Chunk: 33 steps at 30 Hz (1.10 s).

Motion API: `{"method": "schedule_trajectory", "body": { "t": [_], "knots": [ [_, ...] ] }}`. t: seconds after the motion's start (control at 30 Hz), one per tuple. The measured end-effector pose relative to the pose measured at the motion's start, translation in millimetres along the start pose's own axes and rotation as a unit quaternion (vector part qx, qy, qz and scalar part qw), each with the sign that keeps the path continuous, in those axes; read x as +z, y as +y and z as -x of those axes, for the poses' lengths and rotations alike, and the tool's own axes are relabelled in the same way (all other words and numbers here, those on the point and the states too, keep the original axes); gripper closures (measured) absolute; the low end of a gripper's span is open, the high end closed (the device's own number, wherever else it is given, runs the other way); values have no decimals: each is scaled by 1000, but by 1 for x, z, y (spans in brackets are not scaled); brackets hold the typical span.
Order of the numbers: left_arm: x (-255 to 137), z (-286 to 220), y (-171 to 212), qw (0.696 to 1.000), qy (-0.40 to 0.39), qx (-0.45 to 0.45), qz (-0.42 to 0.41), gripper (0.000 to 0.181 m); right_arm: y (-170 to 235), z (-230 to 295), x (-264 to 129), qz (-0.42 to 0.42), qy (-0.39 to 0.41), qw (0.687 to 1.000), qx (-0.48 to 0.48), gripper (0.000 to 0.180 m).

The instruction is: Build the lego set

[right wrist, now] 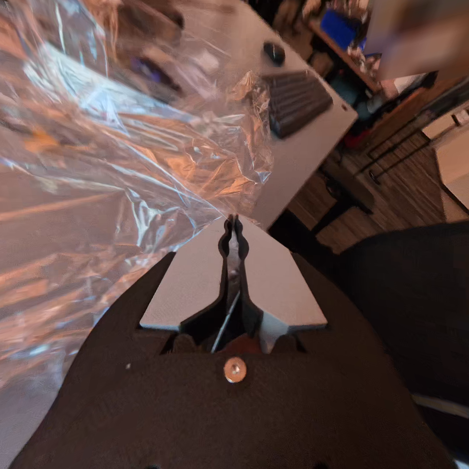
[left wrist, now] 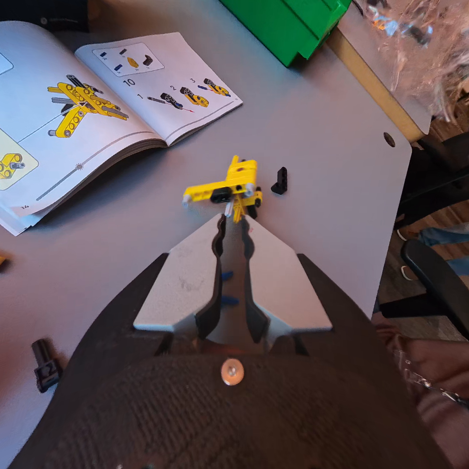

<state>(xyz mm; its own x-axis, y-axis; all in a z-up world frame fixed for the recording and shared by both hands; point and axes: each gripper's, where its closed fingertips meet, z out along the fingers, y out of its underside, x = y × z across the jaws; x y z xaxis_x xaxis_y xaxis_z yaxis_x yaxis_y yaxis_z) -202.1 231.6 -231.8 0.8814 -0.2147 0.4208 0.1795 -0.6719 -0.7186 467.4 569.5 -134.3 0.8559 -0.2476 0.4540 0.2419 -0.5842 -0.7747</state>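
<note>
A yellow and black lego assembly [left wrist: 225,187] with grey pins is held up over the grey table [left wrist: 317,152]. My left gripper [left wrist: 234,217] is shut on its lower yellow part. A loose black angled lego piece [left wrist: 280,180] lies just right of it. An open instruction booklet [left wrist: 101,114] lies at the upper left. Two blue pins [left wrist: 229,286] show on the table between my left fingers. My right gripper [right wrist: 233,217] is shut on the corner of a clear crinkled plastic bag [right wrist: 127,139] and holds it up. The bag also shows at the upper right of the left wrist view [left wrist: 418,38].
A green box [left wrist: 286,28] sits at the table's far edge. A black connector piece [left wrist: 45,365] lies at lower left, a yellow piece [left wrist: 2,260] at the left edge. A black keyboard [right wrist: 297,101] and mouse [right wrist: 274,53] sit on another table. Black chairs [left wrist: 441,279] stand to the right. My left gripper's tips are some 8 cm from the loose black angled lego piece [left wrist: 280,180].
</note>
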Motion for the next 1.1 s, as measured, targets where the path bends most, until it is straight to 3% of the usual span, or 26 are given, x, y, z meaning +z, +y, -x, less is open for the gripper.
{"method": "schedule_trajectory", "body": {
  "t": [0.07,0.13,0.2,0.3,0.47,0.6,0.7,0.87,0.97,1.1],
  "knots": [
    [-1,-1,1,1000,3,-1,3,157,11,-20,2,16,71,997,-18,168],
    [-3,-2,1,1000,-2,6,-1,154,3,-27,-12,-21,85,996,-11,165],
    [-4,-1,1,1000,-16,14,1,141,-2,-31,-29,-33,101,994,-33,125],
    [-9,-2,0,999,-31,22,-6,129,-14,-38,-63,-65,123,989,-53,117],
    [-24,-11,-7,998,-35,38,-35,122,-34,11,-131,-139,-35,988,-58,88],
    [-42,-12,-13,995,-61,44,-61,120,-41,68,-195,-181,-186,964,-59,86],
    [-55,-18,-15,994,-66,41,-82,120,-32,130,-254,-200,-334,918,-74,90],
    [-81,-32,-26,989,-39,4,-139,119,-13,213,-328,-206,-482,846,-103,98],
    [-93,-32,-29,986,-43,-9,-161,119,5,260,-359,-180,-573,794,-91,98],
    [-98,-40,-24,985,-28,-4,-167,113,29,308,-381,-143,-630,757,-99,99]
  ]
}}
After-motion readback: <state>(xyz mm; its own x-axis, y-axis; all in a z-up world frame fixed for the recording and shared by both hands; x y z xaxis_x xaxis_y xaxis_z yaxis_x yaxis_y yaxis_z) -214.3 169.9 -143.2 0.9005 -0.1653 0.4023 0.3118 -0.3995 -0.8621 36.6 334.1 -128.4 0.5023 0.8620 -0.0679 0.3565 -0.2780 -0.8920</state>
